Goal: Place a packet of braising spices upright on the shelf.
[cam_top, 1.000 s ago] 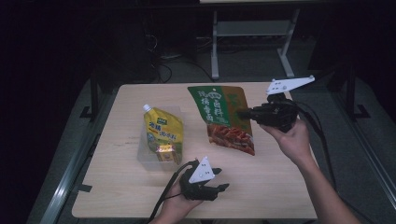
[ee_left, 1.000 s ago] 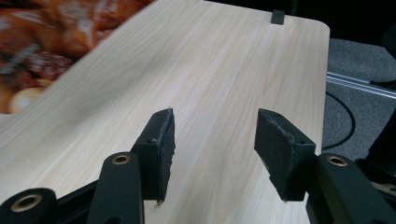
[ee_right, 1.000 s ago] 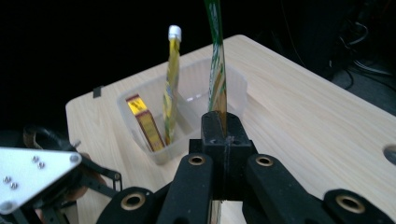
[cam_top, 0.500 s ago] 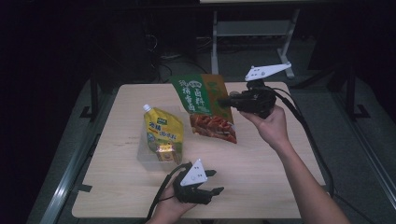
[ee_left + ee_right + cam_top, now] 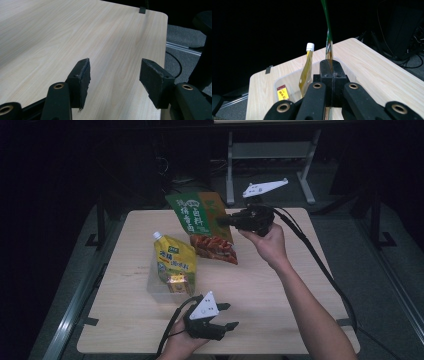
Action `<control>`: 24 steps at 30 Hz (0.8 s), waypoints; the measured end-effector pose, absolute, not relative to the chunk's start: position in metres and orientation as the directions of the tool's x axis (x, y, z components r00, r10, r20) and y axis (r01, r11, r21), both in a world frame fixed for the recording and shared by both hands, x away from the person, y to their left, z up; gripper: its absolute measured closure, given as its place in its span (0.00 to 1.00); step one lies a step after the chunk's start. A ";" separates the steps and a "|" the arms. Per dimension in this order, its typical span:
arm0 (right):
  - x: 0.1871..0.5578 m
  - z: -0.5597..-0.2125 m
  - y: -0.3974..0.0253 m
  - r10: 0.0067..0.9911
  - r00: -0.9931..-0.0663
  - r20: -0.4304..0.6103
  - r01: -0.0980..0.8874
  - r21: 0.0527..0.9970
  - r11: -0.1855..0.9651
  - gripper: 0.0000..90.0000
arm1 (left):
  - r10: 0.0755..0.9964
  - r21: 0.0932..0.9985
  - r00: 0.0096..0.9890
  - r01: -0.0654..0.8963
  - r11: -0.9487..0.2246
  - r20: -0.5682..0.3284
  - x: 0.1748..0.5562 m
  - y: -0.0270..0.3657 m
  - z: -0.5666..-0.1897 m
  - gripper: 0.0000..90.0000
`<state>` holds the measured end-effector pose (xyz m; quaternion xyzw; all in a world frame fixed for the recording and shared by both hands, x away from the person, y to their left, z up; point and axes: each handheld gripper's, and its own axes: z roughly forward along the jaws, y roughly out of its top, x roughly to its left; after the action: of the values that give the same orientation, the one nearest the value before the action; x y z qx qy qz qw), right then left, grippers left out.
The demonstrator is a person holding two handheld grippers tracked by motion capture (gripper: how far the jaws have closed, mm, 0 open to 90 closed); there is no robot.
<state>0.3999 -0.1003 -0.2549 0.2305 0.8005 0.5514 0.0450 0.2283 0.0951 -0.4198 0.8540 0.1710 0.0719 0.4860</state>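
2 pouches (image 5: 202, 227); 1 bin (image 5: 156, 287)

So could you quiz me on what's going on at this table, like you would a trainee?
1. True or false: the left gripper is clamped on the yellow pouch.
2. Which thing does the right gripper hold?
A. the green packet
B. the yellow pouch
C. the clear tub
3. Fill in: the yellow pouch stands inside the clear ____.

Key:
1. False. Its jaws stand open over bare table.
2. A. The jaws are shut on the packet's edge, and it is lifted off the table.
3. tub
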 end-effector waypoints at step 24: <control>0.456 -0.298 -0.021 0.409 -0.876 0.254 0.385 0.880 0.278 1.00 | 0.339 0.859 0.941 0.183 -0.478 -0.011 0.224 0.095 -0.421 0.44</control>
<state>0.4558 -0.0210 -0.2984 0.2483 0.7992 0.5473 0.0111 0.2237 0.0950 -0.4211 0.8560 0.1524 0.0802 0.4874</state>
